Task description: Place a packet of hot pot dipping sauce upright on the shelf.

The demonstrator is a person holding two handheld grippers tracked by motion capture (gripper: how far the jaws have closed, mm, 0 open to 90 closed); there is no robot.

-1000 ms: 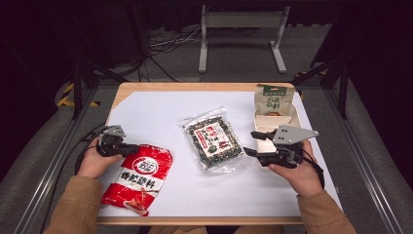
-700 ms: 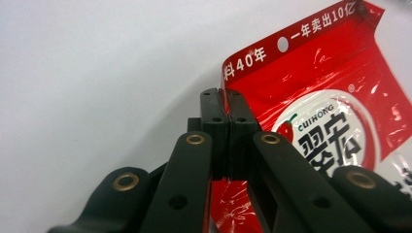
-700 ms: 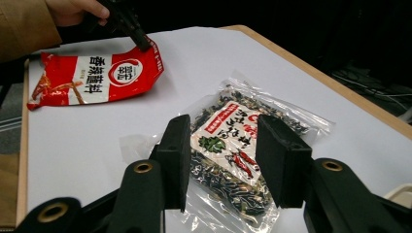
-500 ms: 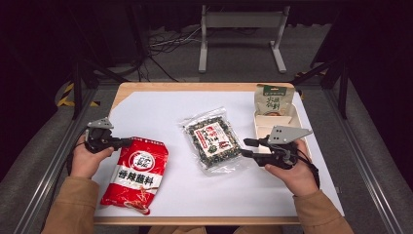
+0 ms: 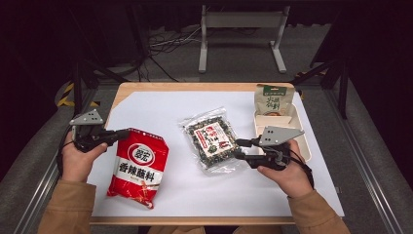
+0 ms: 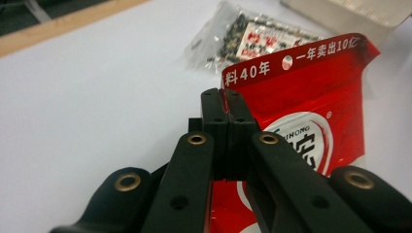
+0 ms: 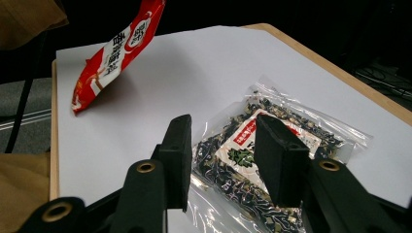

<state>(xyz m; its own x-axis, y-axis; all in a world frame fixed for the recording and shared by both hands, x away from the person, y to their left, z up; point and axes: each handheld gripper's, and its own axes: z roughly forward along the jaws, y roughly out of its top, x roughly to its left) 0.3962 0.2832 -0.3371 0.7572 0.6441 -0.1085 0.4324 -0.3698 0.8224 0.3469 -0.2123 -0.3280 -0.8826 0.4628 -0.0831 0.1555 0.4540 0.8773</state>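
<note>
A red seasoning packet [image 5: 139, 165] lies at the table's front left with its top edge raised. My left gripper [image 5: 125, 132] is shut on that packet's upper left corner; the left gripper view shows the pads [image 6: 224, 94] pressed together on the edge of the red packet [image 6: 301, 107]. A clear packet of dark dried bits [image 5: 210, 141] lies flat at the centre. My right gripper [image 5: 237, 149] is at its right edge. Its jaws [image 7: 222, 121] have just been opening a little and stand apart, with the clear packet [image 7: 228, 155] between them and no pad pressing. The red packet [image 7: 116, 53] hangs tilted beyond.
A green and white pouch [image 5: 274, 100] stands at the back of a white tray [image 5: 297, 119] at the right. A white sheet [image 5: 160, 109] covers the wooden table. A metal stand [image 5: 241, 29] is on the floor behind.
My left gripper has risen and drawn left, lifting the red packet's top corner off the table. The right gripper has stayed at the clear packet with its jaws narrower than before.
</note>
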